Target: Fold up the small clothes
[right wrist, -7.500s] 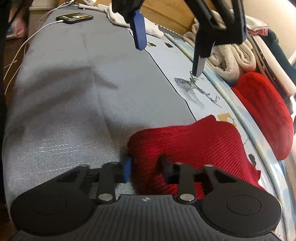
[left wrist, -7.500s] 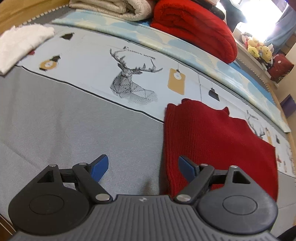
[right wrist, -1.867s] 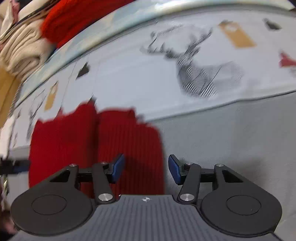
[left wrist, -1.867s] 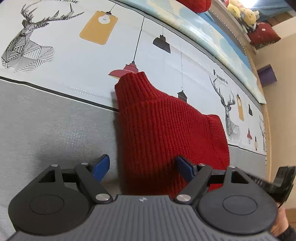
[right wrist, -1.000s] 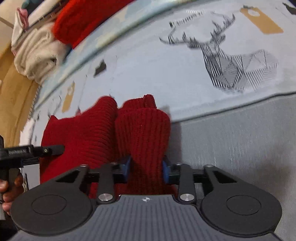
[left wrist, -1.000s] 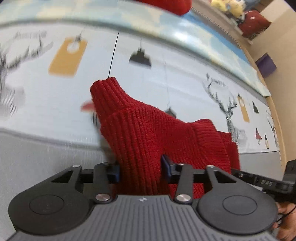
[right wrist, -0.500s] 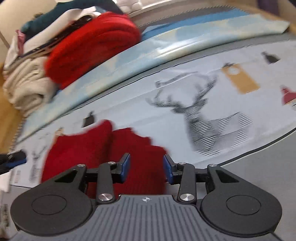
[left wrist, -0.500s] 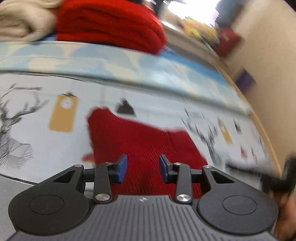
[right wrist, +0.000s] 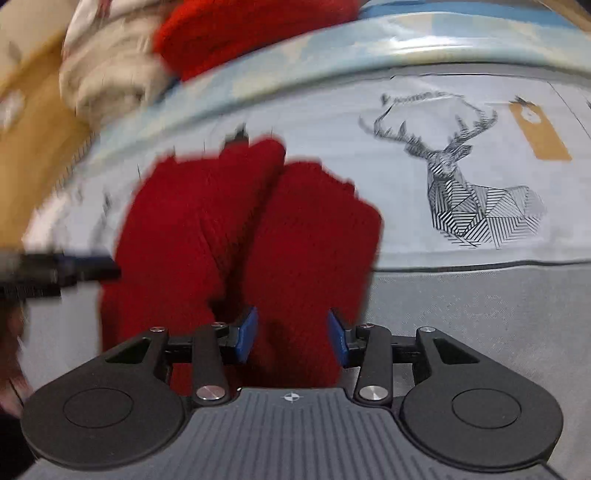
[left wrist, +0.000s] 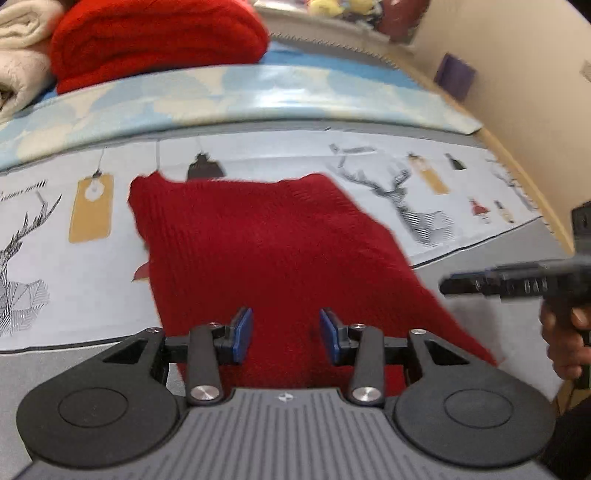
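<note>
while both tongs, left tongs (left wrist: pixel 286 330) and right tongs (right wrist: pixel 293 335), gape empty, red sweater (left wrist: pixel 266 251) lies folded.

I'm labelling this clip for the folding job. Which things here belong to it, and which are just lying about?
Part of the job:
- red knit garment
- left gripper, jaws open
- right gripper, jaws open

Lying about:
- folded red blanket
- cream blanket
- plush toys
- deer-print sheet
</note>
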Demonstrator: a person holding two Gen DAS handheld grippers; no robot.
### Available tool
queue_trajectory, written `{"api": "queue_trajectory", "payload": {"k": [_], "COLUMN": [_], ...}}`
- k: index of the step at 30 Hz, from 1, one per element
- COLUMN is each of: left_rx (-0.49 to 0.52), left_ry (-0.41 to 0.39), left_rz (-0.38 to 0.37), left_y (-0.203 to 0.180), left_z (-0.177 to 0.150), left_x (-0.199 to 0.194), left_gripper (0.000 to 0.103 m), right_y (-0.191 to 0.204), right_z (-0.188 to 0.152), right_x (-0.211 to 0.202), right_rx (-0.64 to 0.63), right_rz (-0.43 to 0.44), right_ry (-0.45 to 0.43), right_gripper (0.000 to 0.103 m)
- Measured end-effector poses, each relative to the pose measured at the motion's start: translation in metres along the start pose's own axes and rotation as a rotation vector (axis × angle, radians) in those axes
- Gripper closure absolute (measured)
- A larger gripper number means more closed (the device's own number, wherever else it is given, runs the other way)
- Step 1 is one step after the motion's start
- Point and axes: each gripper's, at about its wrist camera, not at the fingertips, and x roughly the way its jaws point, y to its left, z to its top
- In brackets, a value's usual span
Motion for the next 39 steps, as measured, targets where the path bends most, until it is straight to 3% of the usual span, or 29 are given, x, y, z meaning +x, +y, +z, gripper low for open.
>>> {"api": "queue_trajectory", "payload": {"k": [3,5,6,7,8,10,11,12,14,17,18,20,22,25,28,30,35,39], "left_rx": [0.089,0.201,0.278,0.325,0.335,0.313,0.300,0.291,0.262,0.161,0.132,0.089,0.047,0.024,0.008,-0.045,-0.150,-0.232], "left_ry": [0.062,0.094,0.084,0.076,0.076,0.083,0.063,0.024,-0.079,-0.198,-0.230,-0.296,-0.387,-0.468,-0.358,-0.334,-0.257,-0.211], "left_rz": [0.030,0.136,0.177,0.194,0.196,0.188,0.189,0.201,0.245,0.256,0.259,0.280,0.331,0.385,0.388,0.327,0.330,0.345], "left_y": [-0.011,-0.024,-0.033,-0.042,-0.046,-0.051,-0.052,-0.053,-0.056,-0.057,-0.057,-0.064,-0.074,-0.085,-0.095,-0.093,-0.083,-0.073], "left_z": [-0.014,-0.031,-0.037,-0.041,-0.042,-0.041,-0.041,-0.040,-0.042,-0.051,-0.056,-0.073,-0.093,-0.125,-0.138,-0.142,-0.140,-0.141], "left_x": [0.012,0.028,0.031,0.030,0.028,0.015,0.006,-0.007,-0.037,-0.076,-0.087,-0.111,-0.132,-0.141,-0.130,-0.127,-0.116,-0.110], "left_gripper": [0.040,0.037,0.033,0.031,0.030,0.027,0.022,0.010,0.003,0.001,0.001,0.001,0.001,0.000,0.000,0.000,0.000,0.000], "right_y": [0.008,0.017,0.022,0.027,0.030,0.033,0.035,0.039,0.046,0.060,0.068,0.085,0.094,0.099,0.099,0.106,0.122,0.123], "right_z": [-0.004,-0.011,-0.017,-0.024,-0.031,-0.035,-0.034,-0.032,-0.029,-0.032,-0.037,-0.053,-0.072,-0.110,-0.137,-0.145,-0.151,-0.149], "right_x": [-0.012,-0.008,-0.003,0.007,0.015,0.016,0.010,0.001,-0.022,-0.062,-0.076,-0.104,-0.119,-0.131,-0.134,-0.129,-0.107,-0.097], "right_rx": [-0.005,-0.038,-0.071,-0.122,-0.164,-0.172,-0.164,-0.157,-0.137,-0.109,-0.115,-0.151,-0.191,-0.210,-0.156,-0.148,-0.217,-0.170], "right_rz": [0.068,0.087,0.058,-0.030,-0.122,-0.184,-0.181,-0.182,-0.225,-0.229,-0.229,-0.239,-0.258,-0.297,-0.269,-0.261,-0.319,-0.329], "right_ry": [-0.026,0.033,0.078,0.133,0.179,0.186,0.161,0.121,0.020,-0.125,-0.175,-0.291,-0.387,-0.481,-0.516,-0.488,-0.406,-0.377], "right_gripper": [0.059,0.058,0.058,0.058,0.054,0.047,0.048,0.048,0.048,0.043,0.039,0.019,0.010,0.005,0.005,0.005,0.005,0.005]}}
